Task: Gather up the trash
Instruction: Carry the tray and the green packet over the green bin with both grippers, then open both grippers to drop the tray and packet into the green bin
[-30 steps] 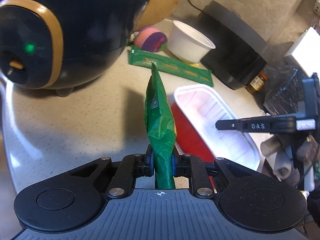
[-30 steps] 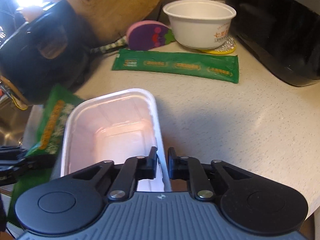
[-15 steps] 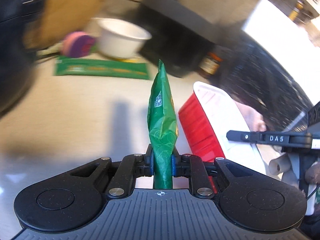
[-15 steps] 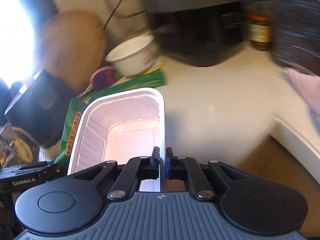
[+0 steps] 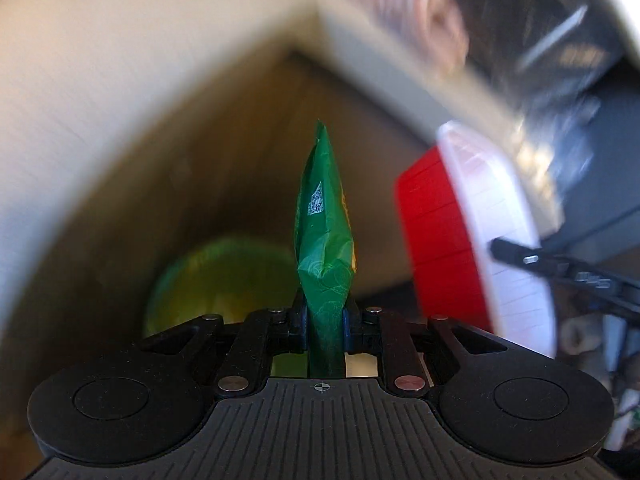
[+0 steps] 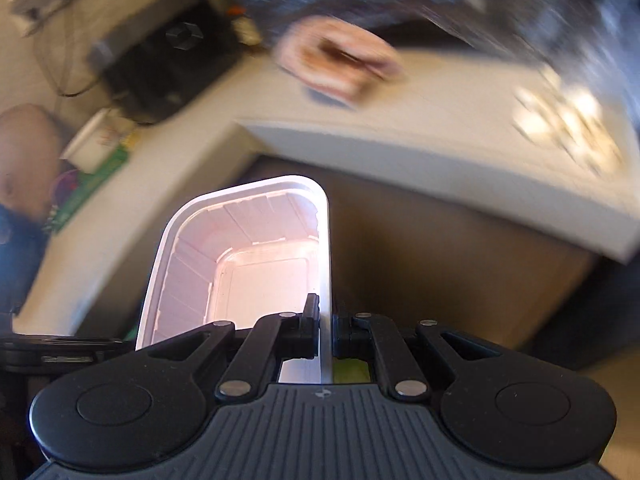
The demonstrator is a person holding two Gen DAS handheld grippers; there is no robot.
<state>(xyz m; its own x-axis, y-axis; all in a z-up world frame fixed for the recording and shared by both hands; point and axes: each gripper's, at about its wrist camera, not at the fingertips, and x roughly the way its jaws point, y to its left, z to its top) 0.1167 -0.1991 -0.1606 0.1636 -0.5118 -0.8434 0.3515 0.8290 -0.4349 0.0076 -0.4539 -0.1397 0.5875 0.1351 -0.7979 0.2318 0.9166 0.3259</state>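
My left gripper (image 5: 325,320) is shut on a green snack wrapper (image 5: 322,236) that stands upright between the fingers. It hangs off the counter edge, above a blurred green-lined bin (image 5: 216,280) below. My right gripper (image 6: 326,320) is shut on the rim of a white plastic tray (image 6: 256,256) with a red outside, also seen to the right in the left wrist view (image 5: 440,248). Both are held in the air in front of the counter (image 6: 400,120).
The counter corner (image 5: 160,60) juts out above the wooden cabinet front (image 6: 440,248). On the counter stand a black appliance (image 6: 160,64), a white bowl (image 6: 96,140), a long green packet (image 6: 88,188) and a pink blurred object (image 6: 340,60).
Both grippers have swung right and down, off the counter, with the wrapper and the tray in them. The green bin has come into view below the left gripper.
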